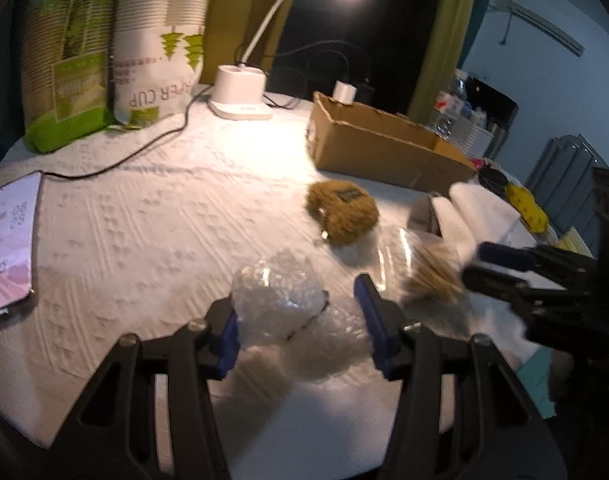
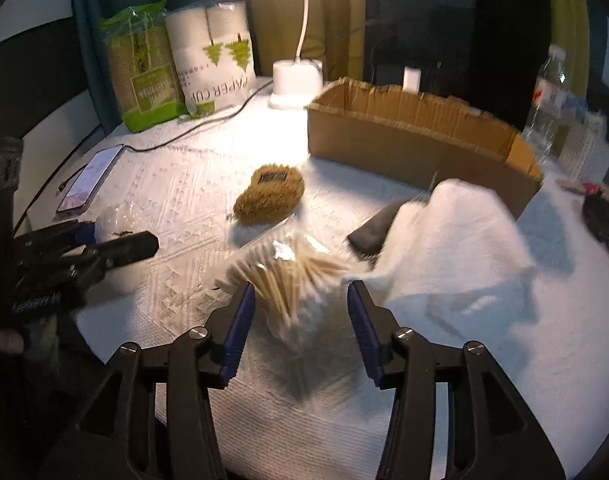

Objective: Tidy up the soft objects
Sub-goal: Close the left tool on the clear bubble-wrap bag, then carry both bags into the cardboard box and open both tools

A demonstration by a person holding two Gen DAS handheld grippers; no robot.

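Bubble wrap [image 1: 278,300], a crumpled clear wad, lies on the white textured tablecloth [image 1: 144,220] between the spread jaws of our left gripper [image 1: 296,316], its left edge against the left blue pad; the jaws are open and nothing is clamped. In the right wrist view, our right gripper [image 2: 300,312] also stands open, its jaws on either side of a clear bag of cotton swabs [image 2: 288,276], which rests on the cloth without being squeezed. Just right of the bag lies a folded white towel [image 2: 452,248]; farther off sits a brown fuzzy pouch [image 2: 270,194]. Beyond these, a shallow cardboard box [image 2: 408,136] stands open at the far right, and a desk lamp [image 2: 298,80] lights the scene from the far edge.
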